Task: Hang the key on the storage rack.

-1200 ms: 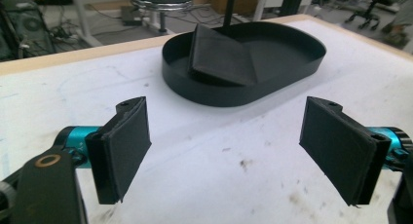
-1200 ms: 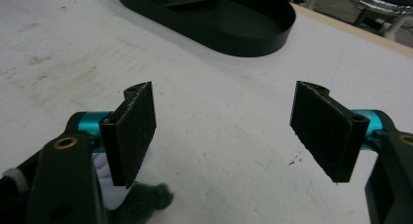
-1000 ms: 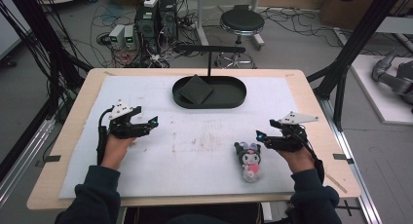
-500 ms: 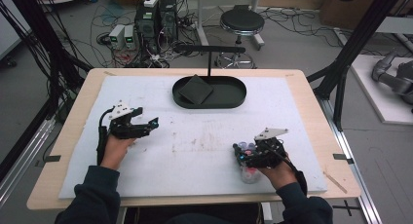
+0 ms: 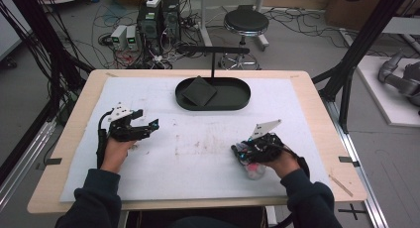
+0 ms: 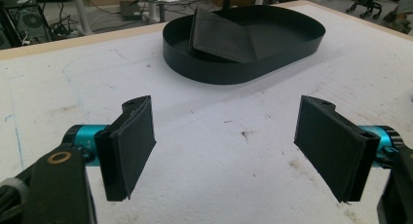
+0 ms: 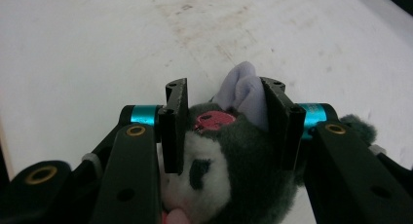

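Note:
A dark grey plush toy (image 7: 243,170) with a white face, a pink spot and a lavender ear lies on the white mat near the front right. My right gripper (image 7: 225,91) has just been closing and is now shut on the toy's head, both pads pressing into it. In the high view the right gripper (image 5: 240,153) sits over the plush toy (image 5: 255,169), which the hand partly covers. My left gripper (image 6: 226,151) stands open over bare mat with nothing between its pads. From above, the left gripper (image 5: 151,126) is at the left of the mat.
A black oval tray (image 5: 237,101) holding a dark folded cloth (image 5: 198,91) stands at the back middle, ahead of the left gripper as tray (image 6: 234,73) and cloth (image 6: 219,36). A black T-shaped stand (image 5: 214,50) rises behind it. The white mat (image 5: 208,139) covers most of the wooden table.
My right gripper has moved left and down onto the plush toy and closed on its head. The left gripper has stayed where it was.

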A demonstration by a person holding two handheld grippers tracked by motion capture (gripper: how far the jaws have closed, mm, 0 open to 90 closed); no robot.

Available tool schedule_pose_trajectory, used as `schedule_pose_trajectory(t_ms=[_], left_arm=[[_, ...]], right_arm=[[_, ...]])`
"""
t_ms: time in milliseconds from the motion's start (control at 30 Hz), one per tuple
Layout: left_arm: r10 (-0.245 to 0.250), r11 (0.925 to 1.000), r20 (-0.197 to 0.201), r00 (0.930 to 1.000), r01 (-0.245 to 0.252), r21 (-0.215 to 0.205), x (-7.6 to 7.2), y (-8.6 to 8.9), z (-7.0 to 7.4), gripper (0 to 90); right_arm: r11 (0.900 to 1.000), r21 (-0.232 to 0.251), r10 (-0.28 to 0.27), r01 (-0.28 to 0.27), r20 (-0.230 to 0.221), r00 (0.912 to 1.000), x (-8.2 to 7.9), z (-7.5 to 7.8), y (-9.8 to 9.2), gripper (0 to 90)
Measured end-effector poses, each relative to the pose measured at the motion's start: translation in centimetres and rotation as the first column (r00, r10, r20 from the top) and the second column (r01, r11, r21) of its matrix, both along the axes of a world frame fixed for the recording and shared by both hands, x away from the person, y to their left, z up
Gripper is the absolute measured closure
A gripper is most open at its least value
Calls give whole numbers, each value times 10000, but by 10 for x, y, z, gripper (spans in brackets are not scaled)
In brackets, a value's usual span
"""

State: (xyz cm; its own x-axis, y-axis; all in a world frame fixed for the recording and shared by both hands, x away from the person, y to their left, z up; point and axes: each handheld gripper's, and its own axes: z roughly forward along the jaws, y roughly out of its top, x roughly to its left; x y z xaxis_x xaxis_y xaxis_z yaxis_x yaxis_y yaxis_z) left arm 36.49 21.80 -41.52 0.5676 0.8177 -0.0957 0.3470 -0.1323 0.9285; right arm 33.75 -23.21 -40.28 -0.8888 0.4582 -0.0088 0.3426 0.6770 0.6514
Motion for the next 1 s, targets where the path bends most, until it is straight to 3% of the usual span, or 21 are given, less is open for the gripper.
schedule_pose_trajectory(t_ms=[100,167,233,300,333,400,467,533,600,667,767,800,867,1000], left_arm=[[50,10000,67,10000,-50,5,0,3,1,229],[115,9999,68,9999,-115,-42,1,6,2,231],[230,9996,80,9997,-228,-160,1,10,2,231],[289,9994,84,9995,-288,-215,1,12,3,231],[310,9993,89,9995,-308,-220,1,14,3,232],[359,9990,69,9993,-357,-275,1,15,3,232],[354,9990,70,9993,-352,-273,1,16,3,233],[359,9990,90,9993,-356,-275,0,16,3,233],[350,9990,80,9994,-348,-288,0,16,3,233],[359,9989,84,9993,-356,-298,0,16,4,233],[351,9990,70,9994,-349,-272,0,15,4,233],[342,9991,75,9994,-340,-251,0,15,4,232],[351,9991,67,9994,-349,-256,0,15,4,233],[345,9991,1,9994,-345,-248,0,15,2,232]], right_arm=[[9928,-462,1120,-1101,412,9929,17,6,-4,572],[9844,-611,1675,-1649,400,9851,26,5,-7,564],[9836,-866,1623,-1581,445,9857,32,0,-8,515],[9944,-890,617,-573,473,9970,32,-2,-8,339],[9954,-947,-83,152,726,9973,31,-1,-8,268],[9846,-1183,-1137,1285,1248,9856,26,3,-9,237],[9758,-1114,-1672,1879,1731,9706,16,8,-9,242],[9696,-777,-2135,2322,1961,9571,4,9,-7,242],[9640,-684,-2383,2569,2058,9491,-6,8,-3,243],[9543,-983,-2564,2821,2151,9423,-11,1,2,243],[9240,-1815,-2908,3365,2377,9268,-11,-12,7,241],[9162,-1885,-3072,3536,2361,9219,-11,-16,6,240],[9147,-1640,-3303,3694,2234,9171,-9,-18,2,246],[9156,-1477,-3437,3739,1950,9186,-8,-18,-1,261]])
